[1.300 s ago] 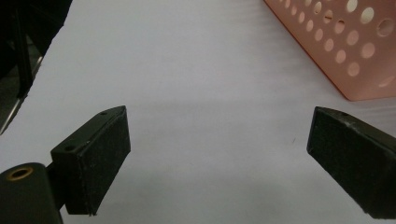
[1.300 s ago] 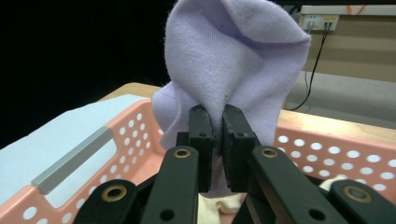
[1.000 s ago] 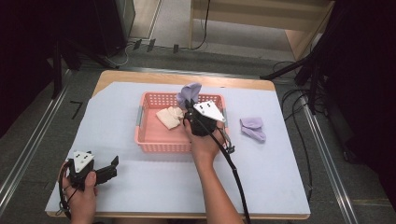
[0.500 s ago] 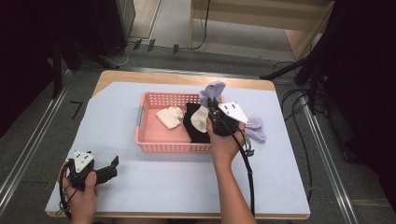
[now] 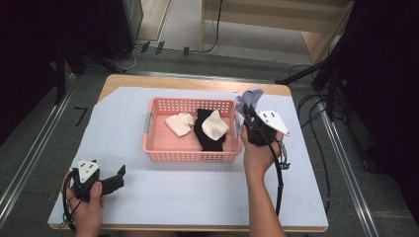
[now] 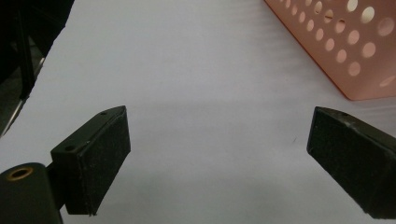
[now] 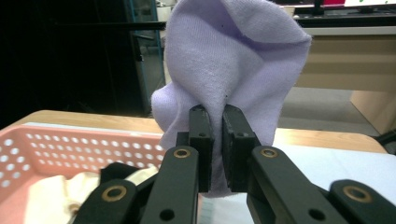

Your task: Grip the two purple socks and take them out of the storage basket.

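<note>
Lavender sock (image 7: 233, 70) pinched between right jaws

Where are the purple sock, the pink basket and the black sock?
purple sock (image 7: 233, 60), right gripper view, bunched fabric above the jaws.
pink basket (image 5: 190, 156), high view, near wall.
black sock (image 5: 211, 143), high view, lower end inside the basket.

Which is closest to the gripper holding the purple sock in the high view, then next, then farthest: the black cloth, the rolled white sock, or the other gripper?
From the right gripper, which holds the lavender knitted sock:
1. Black cloth, in the right part of the pink plastic basket.
2. Rolled white sock, farther left in the basket.
3. Left gripper, at the table's near-left corner.
</note>
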A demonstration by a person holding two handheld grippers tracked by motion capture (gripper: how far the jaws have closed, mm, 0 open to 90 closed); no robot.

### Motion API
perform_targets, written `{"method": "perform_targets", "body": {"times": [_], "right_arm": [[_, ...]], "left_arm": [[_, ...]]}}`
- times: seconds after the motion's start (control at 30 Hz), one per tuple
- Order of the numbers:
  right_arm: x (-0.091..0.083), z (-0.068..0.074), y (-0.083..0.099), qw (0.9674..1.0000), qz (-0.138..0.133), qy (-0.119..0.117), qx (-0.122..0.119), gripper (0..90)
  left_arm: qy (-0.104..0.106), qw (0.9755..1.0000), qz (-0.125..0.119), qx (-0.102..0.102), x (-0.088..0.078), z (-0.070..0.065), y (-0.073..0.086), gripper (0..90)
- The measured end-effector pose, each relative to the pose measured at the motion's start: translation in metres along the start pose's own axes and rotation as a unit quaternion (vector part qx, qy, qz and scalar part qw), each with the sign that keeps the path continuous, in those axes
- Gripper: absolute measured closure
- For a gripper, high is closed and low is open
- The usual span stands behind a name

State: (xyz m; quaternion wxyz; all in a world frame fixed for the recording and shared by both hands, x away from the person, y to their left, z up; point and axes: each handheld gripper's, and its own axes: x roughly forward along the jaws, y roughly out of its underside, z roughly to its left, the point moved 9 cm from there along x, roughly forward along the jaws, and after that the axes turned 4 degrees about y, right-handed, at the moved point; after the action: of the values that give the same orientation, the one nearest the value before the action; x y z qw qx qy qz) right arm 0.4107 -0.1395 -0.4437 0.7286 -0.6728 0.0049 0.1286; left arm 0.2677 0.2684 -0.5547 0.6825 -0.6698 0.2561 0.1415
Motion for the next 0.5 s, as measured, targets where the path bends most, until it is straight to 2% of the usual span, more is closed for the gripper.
{"method": "perform_targets", "body": {"times": [0.2, 0.5], "right_arm": [[-0.003, -0.024, 0.007, 0.9998, 0.009, 0.016, -0.001, 84.5], [-0.008, -0.070, 0.028, 0.9977, 0.030, 0.060, 0.009, 84.5]], "left_arm": [[0.000, 1.0000, 0.001, -0.001, 0.000, 0.000, 0.000, 6.8], [0.000, 1.0000, 0.000, -0.001, 0.000, 0.000, 0.000, 6.8]]}}
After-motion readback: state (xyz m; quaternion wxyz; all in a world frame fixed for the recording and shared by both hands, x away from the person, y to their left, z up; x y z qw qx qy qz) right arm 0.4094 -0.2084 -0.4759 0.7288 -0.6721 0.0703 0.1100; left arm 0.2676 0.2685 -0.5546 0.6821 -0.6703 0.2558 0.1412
